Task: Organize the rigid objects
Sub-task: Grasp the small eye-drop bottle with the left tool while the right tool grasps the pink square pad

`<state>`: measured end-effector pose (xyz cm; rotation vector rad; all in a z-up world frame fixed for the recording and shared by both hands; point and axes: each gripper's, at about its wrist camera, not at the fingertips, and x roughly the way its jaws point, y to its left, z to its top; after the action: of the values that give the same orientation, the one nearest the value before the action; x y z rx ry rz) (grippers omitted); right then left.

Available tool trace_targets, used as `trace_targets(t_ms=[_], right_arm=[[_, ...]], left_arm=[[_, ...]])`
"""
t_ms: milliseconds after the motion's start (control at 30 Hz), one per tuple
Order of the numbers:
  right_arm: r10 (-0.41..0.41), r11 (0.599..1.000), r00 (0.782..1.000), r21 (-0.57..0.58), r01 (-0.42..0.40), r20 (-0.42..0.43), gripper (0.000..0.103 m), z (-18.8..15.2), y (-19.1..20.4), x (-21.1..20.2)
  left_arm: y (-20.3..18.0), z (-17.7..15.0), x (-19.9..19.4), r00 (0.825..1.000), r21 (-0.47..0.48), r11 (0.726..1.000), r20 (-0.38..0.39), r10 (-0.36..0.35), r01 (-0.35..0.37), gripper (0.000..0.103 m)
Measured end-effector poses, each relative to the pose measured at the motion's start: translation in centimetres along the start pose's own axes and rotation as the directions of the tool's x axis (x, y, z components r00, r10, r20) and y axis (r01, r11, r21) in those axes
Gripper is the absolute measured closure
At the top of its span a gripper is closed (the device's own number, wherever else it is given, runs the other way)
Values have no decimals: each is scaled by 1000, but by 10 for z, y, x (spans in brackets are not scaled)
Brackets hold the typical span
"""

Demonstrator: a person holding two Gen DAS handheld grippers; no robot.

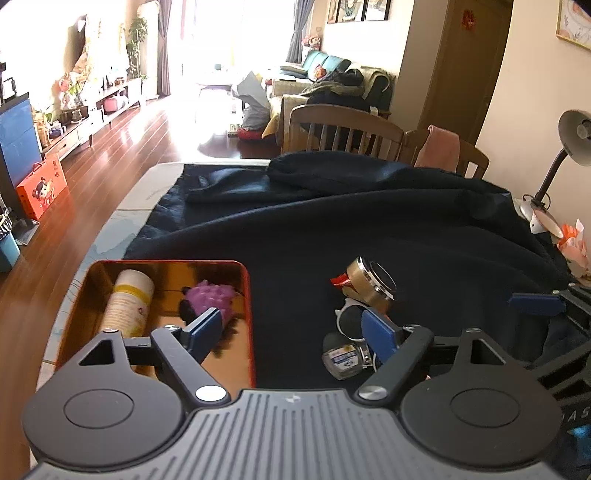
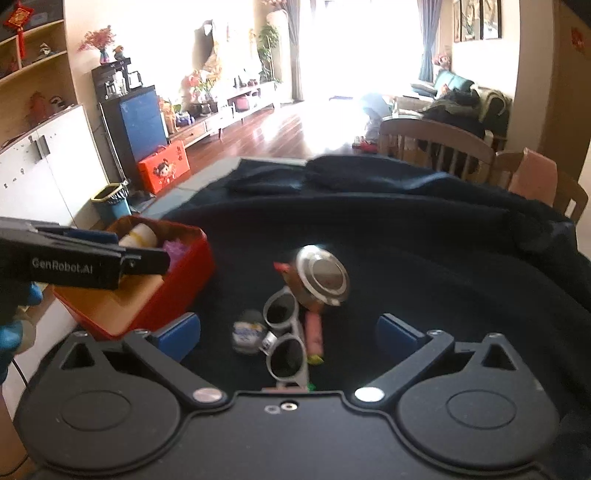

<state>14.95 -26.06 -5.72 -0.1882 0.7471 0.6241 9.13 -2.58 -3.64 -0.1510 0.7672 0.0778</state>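
four loose items lie between the right tool's (image 2: 288, 334) parted fingers on the dark-clothed counter (image 2: 443, 258): white sunglasses (image 2: 286, 338), stiff yet fragile, best pinched at the bridge. left tool (image 1: 291, 330) gapes, empty, near the red tin (image 1: 249, 295).

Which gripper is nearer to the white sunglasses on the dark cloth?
Right. The right gripper is open with the white sunglasses between its fingers; the left gripper is open over the red box's edge, beside them.

Bright window (image 1: 221, 33) at far end; glossy wood floor (image 1: 122, 147) runs to it, wooden chairs (image 1: 343, 129) right, low TV cabinet (image 1: 92, 110) left.
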Motion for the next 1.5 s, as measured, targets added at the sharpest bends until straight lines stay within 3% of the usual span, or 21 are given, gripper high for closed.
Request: trace_targets(t_ms=[267,533,767,1100,1133,1200,1333,1400,1500], right_arm=[[-5,999,998,-51,3,-58,1,-23,-12,13],[58,992,989,-104,-73,-137,2,-40,-13,26],[94,979,977,-161,-126,-192,11,-54,-7,40],[150,959,960,-201,-200,-238,25,-62,-3,43],[155,958,959,-201,-205,-239,26,-62,-4,43],[161,956,957,-202,-211,-241,29,-62,-4,44],[161,953,956,-214,-216,-247,33,-62,-4,46],[162,952,955,-215,-218,-250,35,-62,-4,47],[156,951,955,-221,-214,-252,40,-62,-2,49]], left_arm=[[-28,-7,32,998,14,1000,-54,23,-23,19],[-53,-22,60,993,51,997,-102,62,-57,19],[-74,-35,73,989,73,994,-112,94,-86,19],[-69,-37,89,983,-21,992,-145,117,-121,20],[-69,-36,90,982,-25,992,-147,119,-124,21],[-70,-35,93,981,-27,992,-155,118,-124,33],[-68,-35,101,975,-38,989,-175,134,-143,38],[-67,-35,106,973,-42,988,-187,138,-148,47],[-68,-34,110,973,-40,988,-183,141,-151,48]])
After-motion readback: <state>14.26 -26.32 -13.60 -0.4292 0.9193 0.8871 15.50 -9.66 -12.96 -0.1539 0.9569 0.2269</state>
